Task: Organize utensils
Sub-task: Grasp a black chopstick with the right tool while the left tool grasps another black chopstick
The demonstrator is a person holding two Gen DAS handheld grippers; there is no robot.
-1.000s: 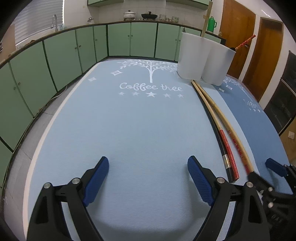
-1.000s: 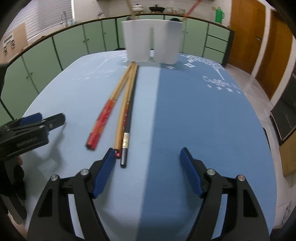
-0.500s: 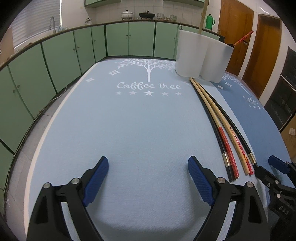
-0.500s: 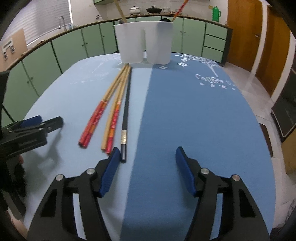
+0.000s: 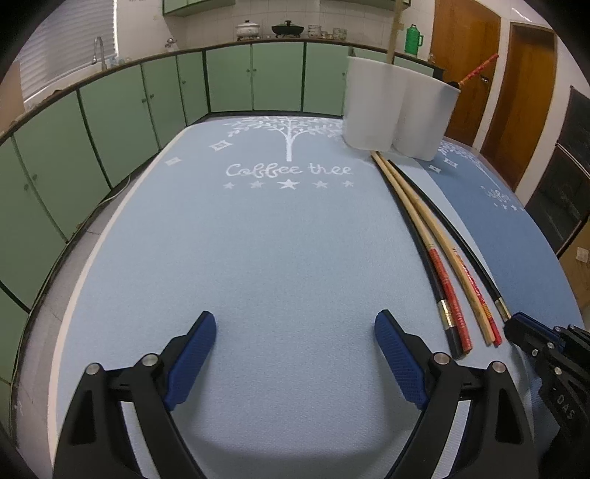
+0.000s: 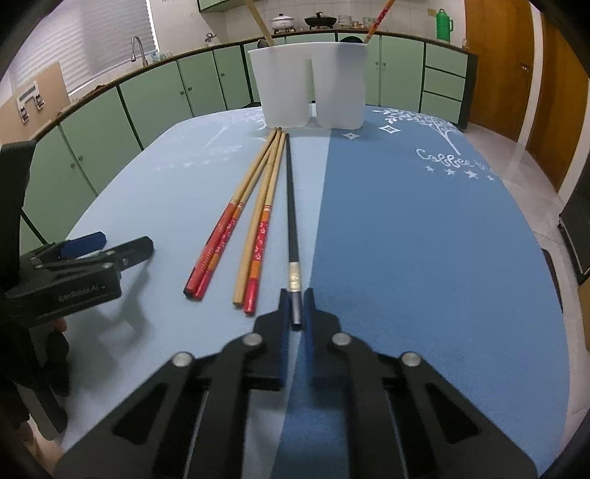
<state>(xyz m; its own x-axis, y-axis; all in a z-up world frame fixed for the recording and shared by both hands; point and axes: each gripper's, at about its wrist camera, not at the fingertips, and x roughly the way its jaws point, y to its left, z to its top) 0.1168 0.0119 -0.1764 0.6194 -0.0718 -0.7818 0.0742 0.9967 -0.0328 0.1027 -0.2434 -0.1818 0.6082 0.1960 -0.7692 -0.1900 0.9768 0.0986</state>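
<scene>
Now the right gripper [image 6: 296, 311] has just closed on the near end of the black chopstick [image 6: 291, 206]. Left of it lie four red-ended chopsticks [image 6: 236, 235], unsorted; ahead, the white holder [image 6: 308, 84] seemingly has two. The left gripper [image 5: 295, 350] gapes, holding nothing.

A home kitchen, it seems. Green cabinets [image 5: 254, 81] run under a counter from nine to one o'clock, with a faucet [image 5: 99, 51] at ten, pots [image 5: 249, 29] against white tiles at twelve, and a green flask [image 5: 413, 39], probably a thermos. Wooden doors [image 5: 461, 73] stand at two.
</scene>
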